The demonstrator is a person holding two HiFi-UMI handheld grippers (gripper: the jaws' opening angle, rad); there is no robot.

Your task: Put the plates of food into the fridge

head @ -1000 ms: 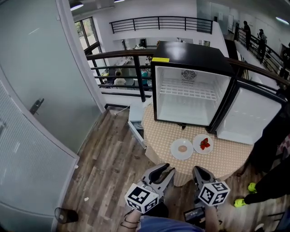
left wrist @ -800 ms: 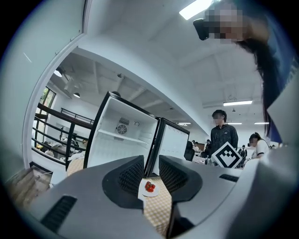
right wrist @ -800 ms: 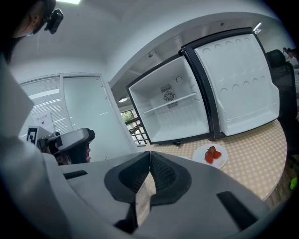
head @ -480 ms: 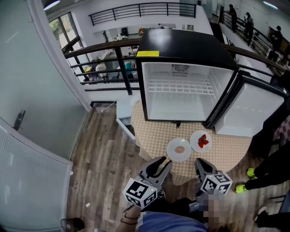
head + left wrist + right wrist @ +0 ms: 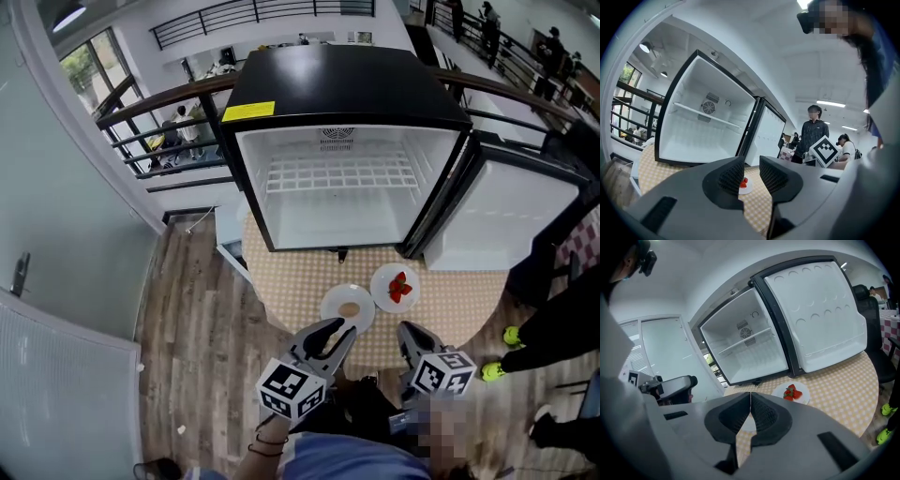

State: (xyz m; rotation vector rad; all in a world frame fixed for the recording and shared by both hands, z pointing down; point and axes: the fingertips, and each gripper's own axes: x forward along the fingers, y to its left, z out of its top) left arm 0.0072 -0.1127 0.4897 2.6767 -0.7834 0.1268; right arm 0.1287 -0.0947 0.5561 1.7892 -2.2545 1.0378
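Observation:
Two white plates sit on the checked round table in front of the open black fridge: one with a brown piece of food, one with strawberries. The fridge is empty except for a wire shelf, and its door swings right. My left gripper hangs open at the table's near edge, just short of the brown-food plate, with nothing between its fingers. My right gripper is shut and empty, just before the strawberry plate. Its jaws partly hide the brown-food plate.
A person's dark legs and yellow-green shoes stand right of the table. A person in a dark jacket stands beyond it. A glass wall and a railing run along the left over the wooden floor.
The head view has drawn closer to the table and fridge. Both grippers now reach the table's near edge by the plates. Their jaws stand as before.

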